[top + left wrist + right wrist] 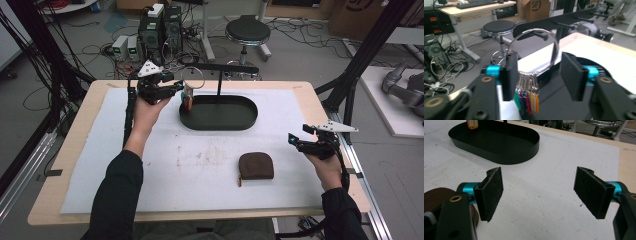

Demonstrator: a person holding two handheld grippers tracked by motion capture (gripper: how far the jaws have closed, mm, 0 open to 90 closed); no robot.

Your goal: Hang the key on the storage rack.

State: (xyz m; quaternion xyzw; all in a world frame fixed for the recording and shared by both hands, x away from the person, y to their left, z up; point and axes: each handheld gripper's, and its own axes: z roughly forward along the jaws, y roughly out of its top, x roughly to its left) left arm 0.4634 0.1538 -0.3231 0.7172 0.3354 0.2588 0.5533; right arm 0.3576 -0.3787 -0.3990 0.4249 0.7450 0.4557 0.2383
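A wooden tabletop (75, 150) carries a white mat (165, 175), stained near its centre. On the mat stand a black oval tray (220, 122) with a T-shaped hook rack (220, 67) and, nearer the person, a brown zip pouch (256, 166). Beyond the tabletop are a stool (247, 31), computer towers (159, 31) and loose cables on a grey floor.

The left gripper (536, 75) is raised at the tray's left end; its fingers (509, 75) stand apart around a large key ring (535, 48) with coloured tags (527, 98), just in front of a rack peg. Whether either finger touches the ring cannot be told; the tags' lower ends are cut off. The right gripper (537, 195) hovers over the mat right of the pouch, fingers apart and empty.
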